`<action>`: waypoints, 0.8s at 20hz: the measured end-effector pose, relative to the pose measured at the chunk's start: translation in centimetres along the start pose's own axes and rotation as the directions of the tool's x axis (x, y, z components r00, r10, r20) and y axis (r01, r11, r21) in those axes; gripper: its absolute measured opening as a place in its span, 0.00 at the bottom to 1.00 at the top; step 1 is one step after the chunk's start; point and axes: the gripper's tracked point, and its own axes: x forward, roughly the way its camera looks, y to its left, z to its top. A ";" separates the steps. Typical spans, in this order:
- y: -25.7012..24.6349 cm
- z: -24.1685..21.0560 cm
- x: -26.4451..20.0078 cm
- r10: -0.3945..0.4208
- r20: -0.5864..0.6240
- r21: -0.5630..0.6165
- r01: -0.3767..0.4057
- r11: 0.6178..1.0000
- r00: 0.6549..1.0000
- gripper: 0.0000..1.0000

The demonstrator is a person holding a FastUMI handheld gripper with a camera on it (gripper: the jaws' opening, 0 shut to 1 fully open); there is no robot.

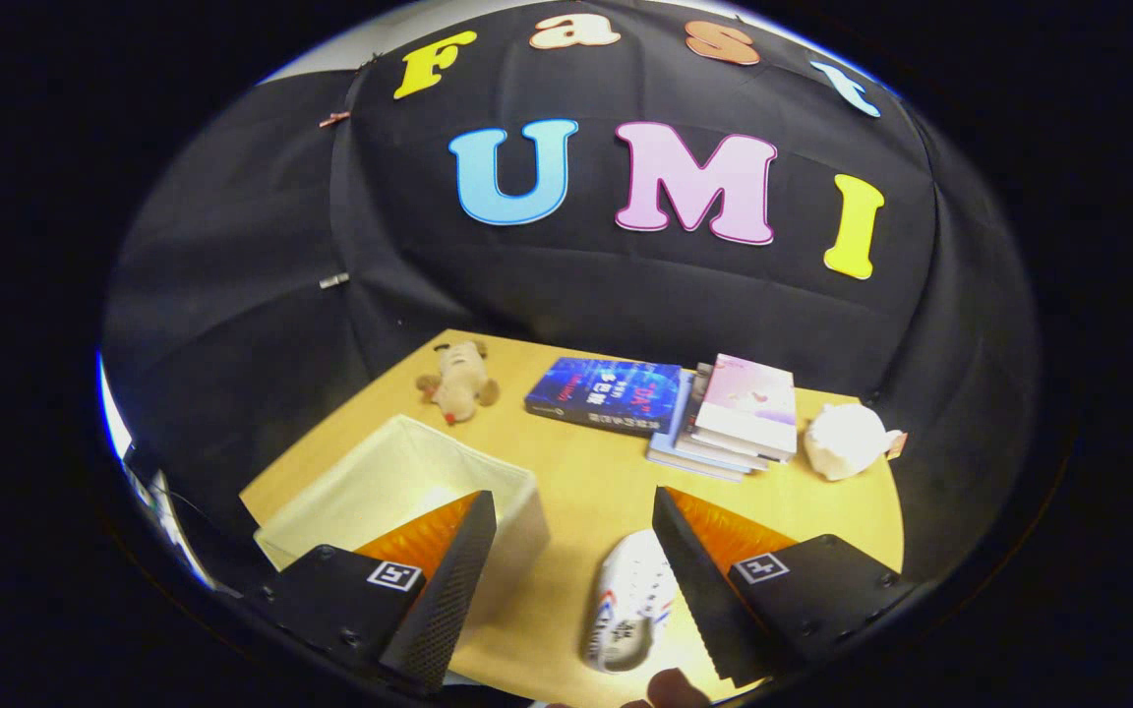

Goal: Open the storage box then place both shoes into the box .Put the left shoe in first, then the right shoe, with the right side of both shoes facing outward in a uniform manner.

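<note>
Gripper view: the gripper (574, 560) hangs above the tabletop (586, 472) with its jaws spread wide and grasping nothing; a white shoe (630, 600) lies on its side on the wood in the gap between them, closer to the right finger and partly hidden by it, so the jaws look lined up to come down over it, though which shoe of the pair it is I cannot tell; the storage box (399, 482), pale and fabric-sided, stands just beside the left finger with its top open; what shows of its inside is bare, and the near part is hidden behind the finger, so I judge no shoe is in it yet; beyond the jaws, well apart from the shoe, lie a plush dog (458, 382), a blue book (604, 393), a stack of books (729, 418) and a white plush toy (847, 440), pushed back toward the booth wall, which keeps the working space near the box free.
</note>
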 end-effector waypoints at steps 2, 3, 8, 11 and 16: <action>-2.2 -2.4 0.0 -0.009 -0.035 -0.023 0.008 1.000 0.999 0.98; -3.2 -3.9 -0.1 -0.013 -0.062 -0.028 0.011 1.000 0.998 0.99; -6.7 -12.7 0.8 -0.002 -0.220 -0.034 -0.005 0.999 0.976 1.00; -7.8 -17.6 1.5 0.019 -0.323 -0.027 -0.029 0.999 0.946 1.00; -8.8 -20.9 4.3 0.051 -0.383 -0.017 -0.062 0.998 0.923 1.00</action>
